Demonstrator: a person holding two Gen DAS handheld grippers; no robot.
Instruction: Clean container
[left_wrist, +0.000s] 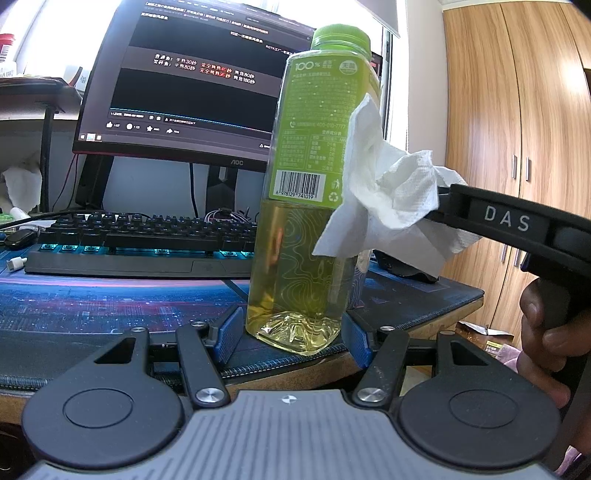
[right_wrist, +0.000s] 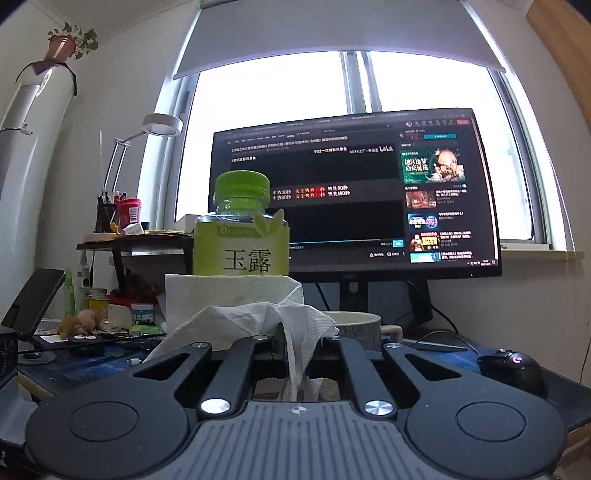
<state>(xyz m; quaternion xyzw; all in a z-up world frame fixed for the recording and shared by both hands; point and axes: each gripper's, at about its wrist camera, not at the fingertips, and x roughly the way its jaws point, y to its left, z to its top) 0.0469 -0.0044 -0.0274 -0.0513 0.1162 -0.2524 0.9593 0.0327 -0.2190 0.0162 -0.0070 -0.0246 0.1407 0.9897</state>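
**K:** While the left gripper (left_wrist: 291, 334) sits at the bottle's base, how wide is it?

**M:** Jaws parted. Blue pads (left_wrist: 229, 332) flank the bottle (left_wrist: 306, 206) bottom on both sides. Left pad looks just off the plastic; right one I can't tell, its edge is behind the bottle.

**K:** Right side?

**M:** Right gripper (right_wrist: 295, 341) is clamped on a white paper towel (right_wrist: 236, 314). Fingers nearly together, tissue pinched between and trailing back toward the camera. Fingertips themselves are buried under the towel.

**K:** Towel on the bottle?

**M:** Left view: towel (left_wrist: 384, 199) is pressed against the bottle's right side, at the lower edge of the label. Right gripper (left_wrist: 436, 206) comes in from the right, black housing marked DAS, a hand (left_wrist: 543, 332) on its handle, partly cut off at the frame edge.

**K:** Bottle position?

**M:** Upright on the desk mat (left_wrist: 92, 306) near the front edge of the desk, green cap (left_wrist: 341, 35) on, yellow-green liquid inside. Straight ahead of both grippers. In the right view the towel hides its lower half; only cap and label top show.

**K:** Behind it?

**M:** Keyboard (left_wrist: 140, 240), monitor (left_wrist: 192, 85), mouse (right_wrist: 517, 369) off right.
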